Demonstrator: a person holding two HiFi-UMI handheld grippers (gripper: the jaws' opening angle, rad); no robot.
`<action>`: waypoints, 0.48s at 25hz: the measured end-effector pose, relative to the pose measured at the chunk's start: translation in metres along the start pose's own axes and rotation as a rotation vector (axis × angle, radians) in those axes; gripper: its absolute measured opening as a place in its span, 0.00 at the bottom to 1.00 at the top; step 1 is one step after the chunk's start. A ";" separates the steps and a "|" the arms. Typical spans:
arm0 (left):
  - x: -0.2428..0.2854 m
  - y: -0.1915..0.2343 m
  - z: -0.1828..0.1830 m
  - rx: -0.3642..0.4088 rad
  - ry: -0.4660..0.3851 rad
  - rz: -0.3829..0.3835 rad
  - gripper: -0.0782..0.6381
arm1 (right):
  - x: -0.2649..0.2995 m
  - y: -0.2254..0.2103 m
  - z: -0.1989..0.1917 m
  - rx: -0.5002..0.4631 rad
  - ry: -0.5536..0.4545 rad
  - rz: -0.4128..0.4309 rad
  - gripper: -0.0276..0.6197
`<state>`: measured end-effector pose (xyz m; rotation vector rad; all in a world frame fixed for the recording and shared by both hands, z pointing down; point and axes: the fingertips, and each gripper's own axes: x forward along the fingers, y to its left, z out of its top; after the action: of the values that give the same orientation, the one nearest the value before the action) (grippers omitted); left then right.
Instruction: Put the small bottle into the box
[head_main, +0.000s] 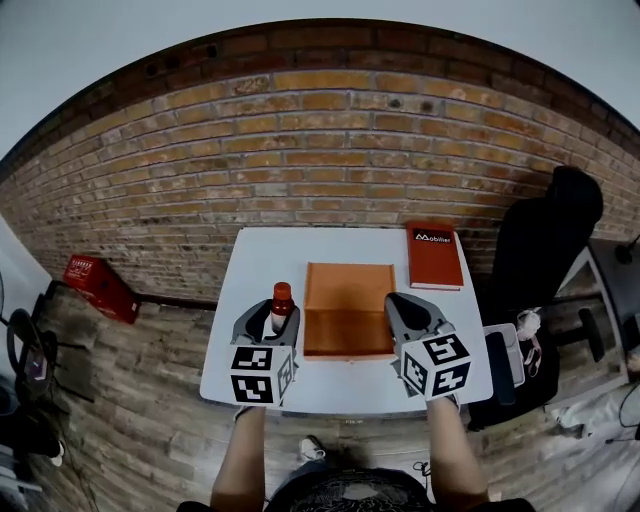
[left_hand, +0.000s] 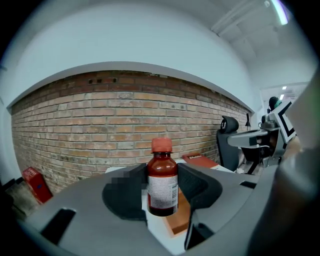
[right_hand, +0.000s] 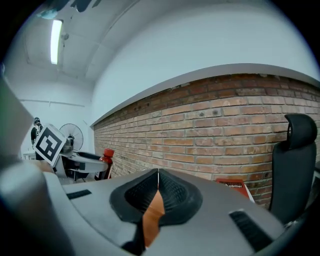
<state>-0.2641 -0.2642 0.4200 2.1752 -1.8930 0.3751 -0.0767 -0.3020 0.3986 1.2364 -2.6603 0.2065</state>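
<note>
Bottle stands upright in your left gripper, jaws closed on its body, at 9 o'clock of the box. Step: carry. Next, swing toward 3 o'clock over the box, lower, release. Box looks empty. Right gripper: jaws together, holding nothing.

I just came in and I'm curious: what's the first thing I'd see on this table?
Probably the small bottle, brown with a red cap, held upright between the jaws of the left gripper. Beside it an open orange box lies in the middle of the white table, with the right gripper shut and empty at its other side.
</note>
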 end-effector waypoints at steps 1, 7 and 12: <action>0.004 0.004 0.002 0.004 0.000 -0.014 0.40 | 0.003 0.001 0.001 0.002 0.001 -0.014 0.08; 0.026 0.021 0.012 0.023 -0.007 -0.099 0.40 | 0.014 0.001 0.011 0.012 -0.010 -0.105 0.08; 0.042 0.015 0.013 0.034 -0.002 -0.169 0.40 | 0.007 -0.010 0.013 0.022 -0.012 -0.182 0.08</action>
<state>-0.2732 -0.3097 0.4223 2.3363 -1.6997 0.3753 -0.0753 -0.3164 0.3882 1.4812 -2.5416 0.2017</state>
